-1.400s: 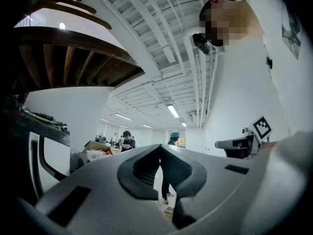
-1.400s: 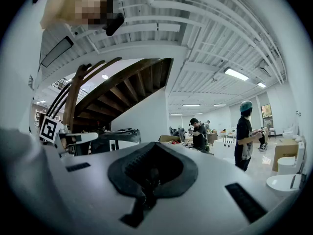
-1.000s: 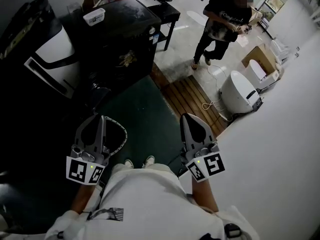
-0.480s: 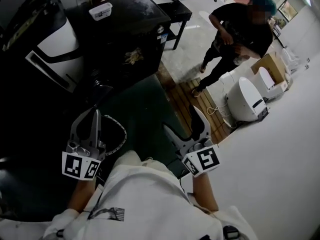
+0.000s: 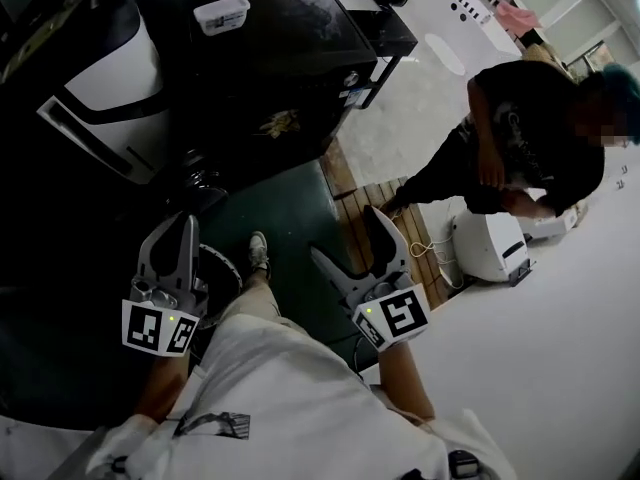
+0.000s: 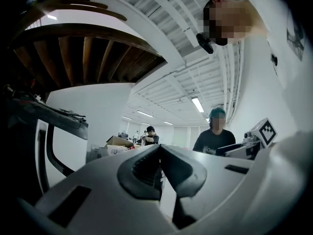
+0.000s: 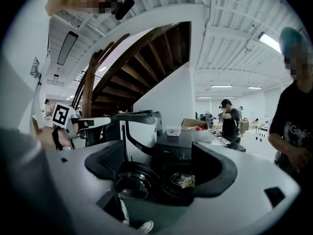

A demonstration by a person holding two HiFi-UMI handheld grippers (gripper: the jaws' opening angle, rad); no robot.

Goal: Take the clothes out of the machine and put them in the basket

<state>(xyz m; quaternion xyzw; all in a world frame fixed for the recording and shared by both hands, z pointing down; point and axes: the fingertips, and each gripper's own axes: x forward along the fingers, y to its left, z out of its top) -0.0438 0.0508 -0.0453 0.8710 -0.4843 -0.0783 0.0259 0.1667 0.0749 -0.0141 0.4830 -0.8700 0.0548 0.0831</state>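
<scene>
What seem to be pale crumpled clothes [image 7: 185, 181] are glimpsed inside the black front-loading washing machine [image 7: 182, 153]. The right gripper [image 7: 156, 166] is held released, jaws just opened, nothing between them. The left gripper [image 6: 160, 155] is clenched, empty. Soft, light fabric is expected, and a bunched fold is best pinched.

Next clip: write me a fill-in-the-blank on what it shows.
1. The left tongs are ___.
2. The machine's door stands ___.
3. The clothes lie in its ___.
4. A white tub sits on top of the ___.
Missing words: shut; open; drum; machine.
</scene>
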